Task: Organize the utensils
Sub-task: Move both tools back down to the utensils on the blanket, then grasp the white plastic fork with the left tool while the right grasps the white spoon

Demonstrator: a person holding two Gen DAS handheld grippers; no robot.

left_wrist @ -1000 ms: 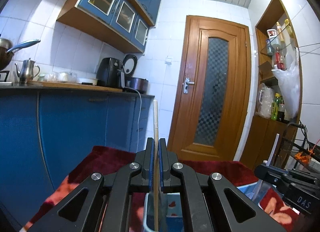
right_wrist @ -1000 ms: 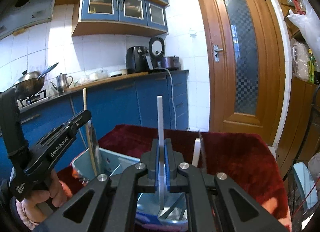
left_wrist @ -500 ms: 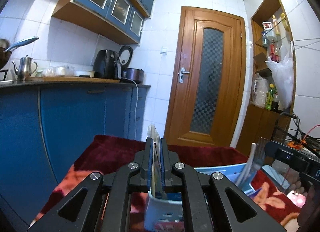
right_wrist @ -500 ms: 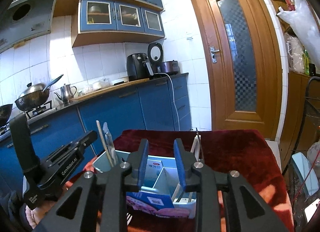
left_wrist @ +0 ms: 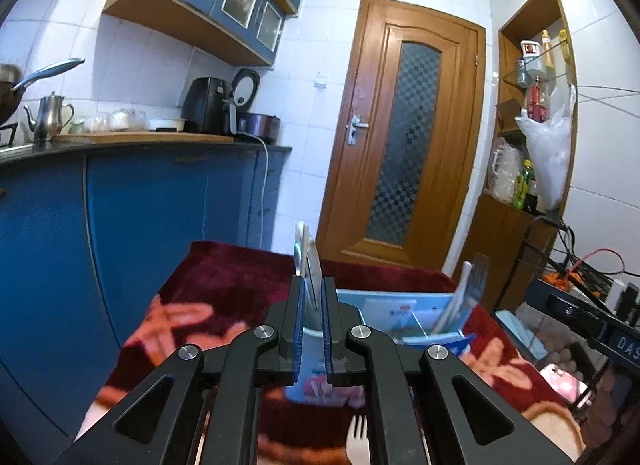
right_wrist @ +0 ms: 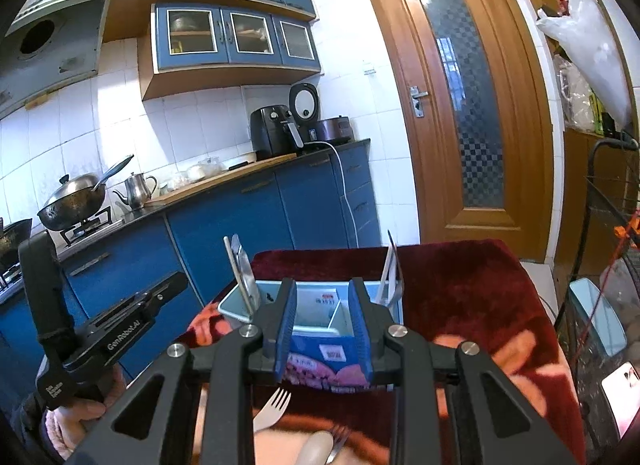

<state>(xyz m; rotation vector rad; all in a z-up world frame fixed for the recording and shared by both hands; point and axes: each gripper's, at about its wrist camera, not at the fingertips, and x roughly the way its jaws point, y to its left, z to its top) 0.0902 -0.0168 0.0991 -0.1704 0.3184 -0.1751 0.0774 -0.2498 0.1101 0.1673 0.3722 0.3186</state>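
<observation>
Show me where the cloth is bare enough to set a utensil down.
Bare red cloth lies behind the organizer box toward the door, and right of the box out to the table edge. Crowded: the near strip in front of the box, where forks lie, and the box's left and right far corners, holding upright utensils.

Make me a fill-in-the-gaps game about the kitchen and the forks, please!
1. The right tongs are ____, with nothing between them.
2. The white fork lies on the red ____, in front of the light blue organizer box.
3. The door behind the table is made of brown ____.
4. The kettle on the counter stands next to the ____ on the stove.

Missing words: open; cloth; wood; wok
</observation>
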